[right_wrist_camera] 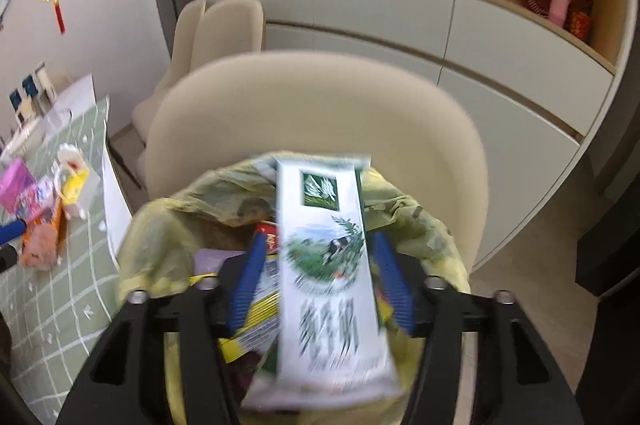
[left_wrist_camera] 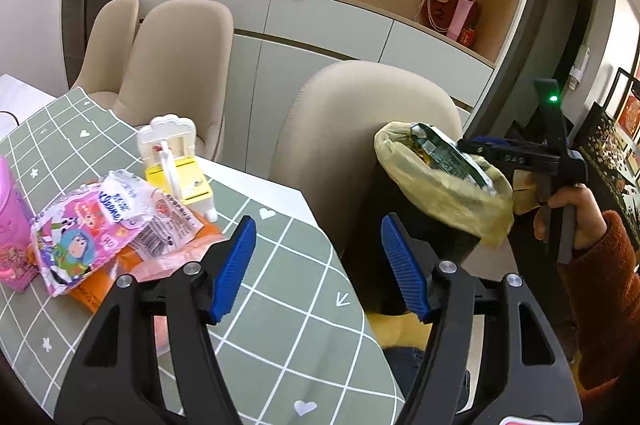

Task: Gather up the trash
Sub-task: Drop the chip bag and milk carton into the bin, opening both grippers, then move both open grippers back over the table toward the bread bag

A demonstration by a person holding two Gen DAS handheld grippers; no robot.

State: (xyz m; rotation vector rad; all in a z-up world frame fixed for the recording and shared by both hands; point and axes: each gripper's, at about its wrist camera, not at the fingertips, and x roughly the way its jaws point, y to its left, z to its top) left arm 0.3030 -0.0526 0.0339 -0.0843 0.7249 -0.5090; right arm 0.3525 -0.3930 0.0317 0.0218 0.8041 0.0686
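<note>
Right gripper point(right_wrist_camera: 320, 285) over the yellow-lined black trash bin point(right_wrist_camera: 160, 225): jaws apart, pads look clear of the blurred white-and-green milk carton point(right_wrist_camera: 328, 265) between them, long axis running away from camera, apparently dropping in. Left gripper point(left_wrist_camera: 320, 269) wide and empty above the green grid table mat point(left_wrist_camera: 288, 305). Remaining crumpled snack wrappers point(left_wrist_camera: 100, 237) lie up-left of it, nearer that hand; table edge and bin to its right, beige chair point(left_wrist_camera: 360, 113) behind.
</note>
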